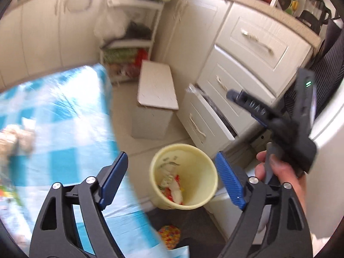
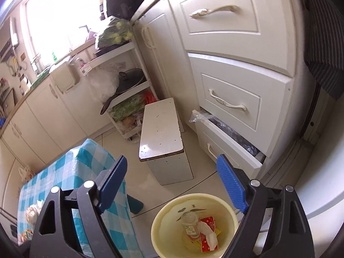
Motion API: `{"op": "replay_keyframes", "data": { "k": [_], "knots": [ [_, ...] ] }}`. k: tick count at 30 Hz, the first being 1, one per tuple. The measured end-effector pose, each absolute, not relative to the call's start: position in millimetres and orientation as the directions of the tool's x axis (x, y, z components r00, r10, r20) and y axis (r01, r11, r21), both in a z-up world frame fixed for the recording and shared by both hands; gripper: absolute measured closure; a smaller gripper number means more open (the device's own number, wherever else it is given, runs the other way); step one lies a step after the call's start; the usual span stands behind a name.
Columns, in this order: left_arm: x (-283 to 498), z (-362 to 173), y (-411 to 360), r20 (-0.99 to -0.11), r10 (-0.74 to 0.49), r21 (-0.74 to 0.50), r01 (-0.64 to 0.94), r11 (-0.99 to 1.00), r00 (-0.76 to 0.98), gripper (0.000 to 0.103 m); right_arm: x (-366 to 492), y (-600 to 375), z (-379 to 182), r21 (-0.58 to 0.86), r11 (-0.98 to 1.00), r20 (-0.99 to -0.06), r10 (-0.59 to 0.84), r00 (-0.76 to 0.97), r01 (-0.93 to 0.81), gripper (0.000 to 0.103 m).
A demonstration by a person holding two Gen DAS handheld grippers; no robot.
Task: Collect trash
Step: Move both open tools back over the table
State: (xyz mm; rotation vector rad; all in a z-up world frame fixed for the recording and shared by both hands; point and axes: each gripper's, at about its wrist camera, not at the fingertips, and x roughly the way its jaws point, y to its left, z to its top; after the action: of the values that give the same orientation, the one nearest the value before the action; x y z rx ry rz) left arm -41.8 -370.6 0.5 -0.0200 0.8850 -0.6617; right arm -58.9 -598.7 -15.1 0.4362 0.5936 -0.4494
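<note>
A pale yellow trash bin (image 1: pixel 206 172) stands on the floor beside the table; it also shows in the right wrist view (image 2: pixel 159 225). Inside lie a small plastic bottle (image 2: pixel 190 223), a red-and-white tissue pack (image 2: pixel 207 232) and other wrappers (image 1: pixel 174 190). My left gripper (image 1: pixel 171 178) is open and empty above the bin. My right gripper (image 2: pixel 175 186) is open and empty, also above the bin; it shows from the side in the left wrist view (image 1: pixel 279 116). Crumpled trash (image 2: pixel 32 212) lies on the blue checked tablecloth (image 2: pixel 71 172), blurred in the left wrist view (image 1: pixel 17 137).
A low white stool (image 2: pixel 161 133) stands on the floor beyond the bin. White drawers (image 2: pixel 232 101) are to the right, the bottom one (image 2: pixel 225 148) open. A rack with vegetables and a pan (image 2: pixel 126 86) stands at the back.
</note>
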Motion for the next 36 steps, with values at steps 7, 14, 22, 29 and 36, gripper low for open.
{"op": "replay_keyframes", "data": {
  "k": [7, 14, 22, 29, 36],
  "knots": [
    [-58, 62, -239, -0.625, -0.438, -0.183, 0.425, 0.887, 0.646, 0.014, -49, -553, -2, 0.141, 0.893, -0.595, -0.268, 0.758, 0.426, 0.017],
    [-60, 72, -116, -0.611, -0.339, -0.202, 0.273, 0.941, 0.716, 0.013, -45, -514, 13, 0.126, 0.913, -0.574, -0.251, 0.779, 0.387, 0.013],
    [-75, 54, -27, -0.618, -0.259, -0.203, 0.168, 0.965, 0.743, 0.011, -35, -495, 13, 0.133, 0.906, -0.608, -0.244, 0.755, 0.401, 0.012],
    [-72, 18, 18, -0.658, -0.234, -0.273, 0.064, 0.96, 0.716, 0.011, -35, -495, 7, 0.144, 0.9, -0.644, -0.231, 0.73, 0.412, 0.012],
    [-69, 9, 21, -0.668, -0.236, -0.284, 0.052, 0.958, 0.706, 0.011, -34, -492, 4, 0.151, 0.906, -0.65, -0.211, 0.73, 0.396, 0.012]
  ]
}}
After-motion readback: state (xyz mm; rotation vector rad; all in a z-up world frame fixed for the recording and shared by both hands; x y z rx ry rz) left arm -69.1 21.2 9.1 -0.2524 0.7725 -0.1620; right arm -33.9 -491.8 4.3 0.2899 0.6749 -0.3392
